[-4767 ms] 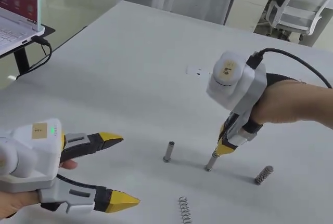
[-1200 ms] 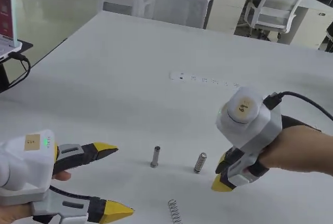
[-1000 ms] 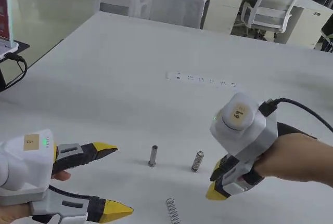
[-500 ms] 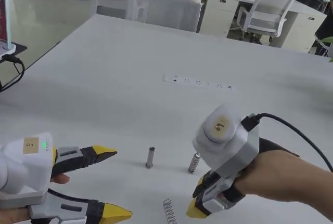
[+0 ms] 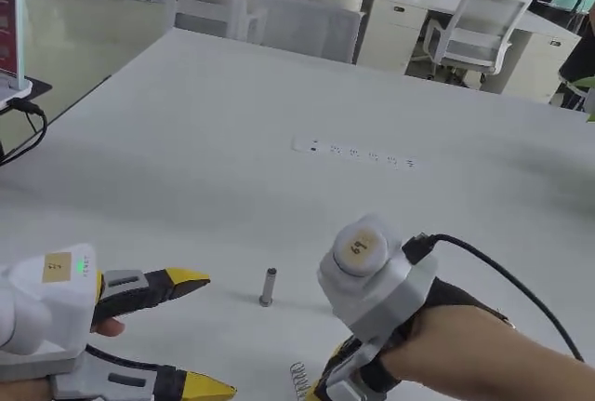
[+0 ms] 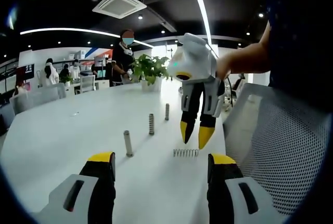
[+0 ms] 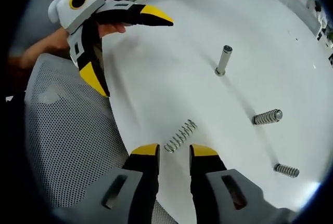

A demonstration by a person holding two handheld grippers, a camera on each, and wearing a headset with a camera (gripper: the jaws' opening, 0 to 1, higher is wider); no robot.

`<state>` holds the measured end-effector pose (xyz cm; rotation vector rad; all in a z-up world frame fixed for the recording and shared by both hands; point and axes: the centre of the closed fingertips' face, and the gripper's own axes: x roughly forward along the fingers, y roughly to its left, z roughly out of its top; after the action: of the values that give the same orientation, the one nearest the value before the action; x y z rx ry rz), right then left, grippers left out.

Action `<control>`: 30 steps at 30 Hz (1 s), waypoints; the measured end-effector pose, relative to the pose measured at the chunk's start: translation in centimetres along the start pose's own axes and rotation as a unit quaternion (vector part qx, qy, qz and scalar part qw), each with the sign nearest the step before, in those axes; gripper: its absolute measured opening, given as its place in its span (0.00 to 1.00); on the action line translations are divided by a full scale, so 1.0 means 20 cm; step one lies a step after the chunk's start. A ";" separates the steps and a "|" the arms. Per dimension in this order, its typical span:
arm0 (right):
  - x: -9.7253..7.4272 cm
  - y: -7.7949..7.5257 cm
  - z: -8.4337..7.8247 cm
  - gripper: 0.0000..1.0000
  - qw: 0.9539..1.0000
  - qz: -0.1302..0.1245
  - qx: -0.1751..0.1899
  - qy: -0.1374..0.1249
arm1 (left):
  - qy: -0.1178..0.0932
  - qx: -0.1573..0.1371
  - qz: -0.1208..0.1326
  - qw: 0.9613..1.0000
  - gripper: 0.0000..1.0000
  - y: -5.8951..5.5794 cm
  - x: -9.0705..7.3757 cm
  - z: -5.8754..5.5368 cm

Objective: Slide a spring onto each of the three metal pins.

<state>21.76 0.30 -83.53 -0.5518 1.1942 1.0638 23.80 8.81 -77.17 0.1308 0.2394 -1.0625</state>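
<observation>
- Down at the left of the head view, the left gripper (image 5: 200, 334) hovers low over the white table (image 5: 232, 122). Its jaws are spread wide and hold nothing.
- Just right of it, the bare pin (image 5: 268, 287) stands upright on the table, apart from both grippers.
- Next, the loose spring (image 5: 297, 378) lies flat near the table's front edge, between the bare pin and that edge.
- Over it, the right gripper (image 6: 194, 134) points down in the left gripper view, with its yellow tips just above the spring.
- From its own view, the right gripper's jaws are a narrow gap apart and clamp nothing. The spring's near end lies just ahead of that gap, and I cannot tell whether a tip touches it.
- Further right in the right gripper view, a sprung pin (image 7: 268, 116) stands with its coil around the shaft and its metal top showing.
- Beyond it, a second sprung pin (image 7: 287, 170) stands near the view's edge, well apart from the loose spring.
</observation>
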 end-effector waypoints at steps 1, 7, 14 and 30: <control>0.01 0.00 0.00 0.20 1.000 -0.001 0.002 -0.001 | 0.000 0.000 0.000 1.000 0.69 0.00 0.00 0.00; 0.04 -0.01 -0.01 0.19 0.999 -0.018 0.041 0.005 | -0.001 -0.001 -0.001 1.000 0.68 0.00 0.00 -0.01; 0.06 -0.02 -0.01 0.15 0.998 -0.024 0.063 0.013 | -0.002 -0.001 0.000 1.000 0.67 0.00 0.00 -0.01; 0.08 -0.04 -0.03 0.08 0.998 -0.044 0.006 0.033 | -0.004 -0.003 0.002 1.000 0.66 0.00 0.01 -0.01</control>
<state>22.16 -0.05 -85.34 -0.6285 1.2231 0.9701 23.87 8.79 -77.43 0.1220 0.2360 -1.0586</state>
